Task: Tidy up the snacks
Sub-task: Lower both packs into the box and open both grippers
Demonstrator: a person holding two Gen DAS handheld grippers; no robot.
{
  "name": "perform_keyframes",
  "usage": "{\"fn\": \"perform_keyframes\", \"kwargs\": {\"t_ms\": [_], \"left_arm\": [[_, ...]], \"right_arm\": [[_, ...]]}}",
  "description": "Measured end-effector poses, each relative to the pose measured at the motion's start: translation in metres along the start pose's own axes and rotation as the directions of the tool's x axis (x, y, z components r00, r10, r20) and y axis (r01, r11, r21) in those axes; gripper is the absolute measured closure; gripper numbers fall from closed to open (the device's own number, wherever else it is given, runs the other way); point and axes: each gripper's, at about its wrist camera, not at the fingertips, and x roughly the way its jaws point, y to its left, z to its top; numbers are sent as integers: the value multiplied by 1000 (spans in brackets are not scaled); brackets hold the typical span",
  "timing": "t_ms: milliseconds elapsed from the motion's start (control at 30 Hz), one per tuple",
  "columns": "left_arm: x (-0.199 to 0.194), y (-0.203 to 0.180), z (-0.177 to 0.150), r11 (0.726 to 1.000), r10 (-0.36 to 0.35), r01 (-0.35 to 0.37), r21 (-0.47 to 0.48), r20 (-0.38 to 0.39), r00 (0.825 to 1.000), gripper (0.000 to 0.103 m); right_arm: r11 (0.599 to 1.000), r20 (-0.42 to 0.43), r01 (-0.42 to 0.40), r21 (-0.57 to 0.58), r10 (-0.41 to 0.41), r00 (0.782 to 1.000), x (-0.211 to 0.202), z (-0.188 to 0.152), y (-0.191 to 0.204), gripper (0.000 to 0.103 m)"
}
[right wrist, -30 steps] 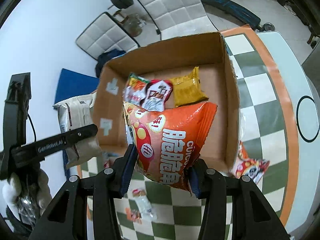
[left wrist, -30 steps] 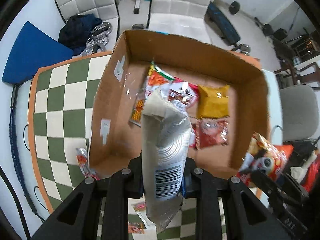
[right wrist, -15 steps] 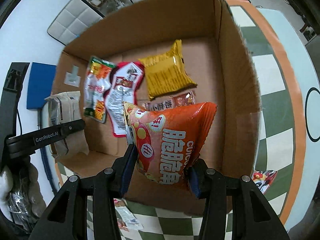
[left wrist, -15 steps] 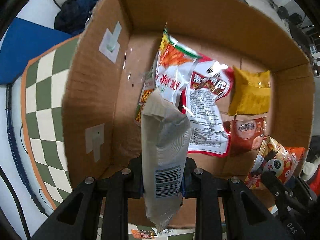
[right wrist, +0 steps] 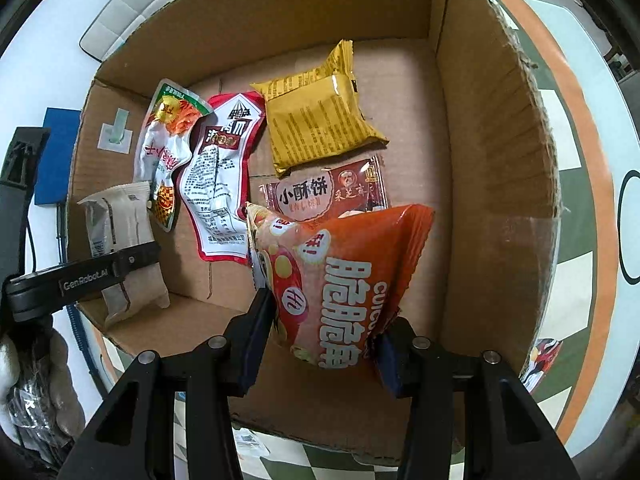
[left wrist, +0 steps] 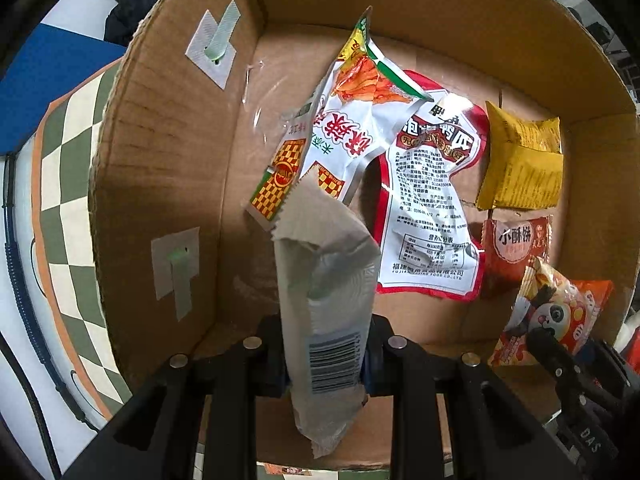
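Note:
My left gripper (left wrist: 325,360) is shut on a grey-white snack packet (left wrist: 324,280) and holds it inside the cardboard box (left wrist: 160,152), near its left wall. The packet also shows in the right wrist view (right wrist: 120,232). My right gripper (right wrist: 326,344) is shut on an orange chip bag (right wrist: 344,280) and holds it inside the box (right wrist: 500,160), right of centre. The bag also shows in the left wrist view (left wrist: 552,320). Several snack packs lie on the box floor: a white-green pack (left wrist: 340,128), a red-white pack (left wrist: 428,208), a yellow pack (right wrist: 316,116) and a small red pack (right wrist: 324,196).
The box stands on a green-and-white checkered table (right wrist: 568,144) with an orange border. Loose snack packets lie on the table by the box's near right corner (right wrist: 540,360) and in front of it (right wrist: 248,440). A blue mat (left wrist: 44,80) and padded chairs are beyond.
Both grippers have moved forward and down into the box with their packets still held. The box now fills both views.

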Motion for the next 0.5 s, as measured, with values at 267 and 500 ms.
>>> {"fn": "perform_keyframes", "kwargs": {"t_ms": [267, 500], "left_arm": [[0, 3, -5, 999, -16, 16, 41, -6, 1000, 80], [-1, -4, 3, 999, -18, 17, 31, 37, 999, 80]], "right_arm": [[1000, -15, 16, -4, -17, 1000, 4, 2, -1, 53], [1000, -16, 25, -4, -25, 1000, 4, 1, -3, 53]]}}
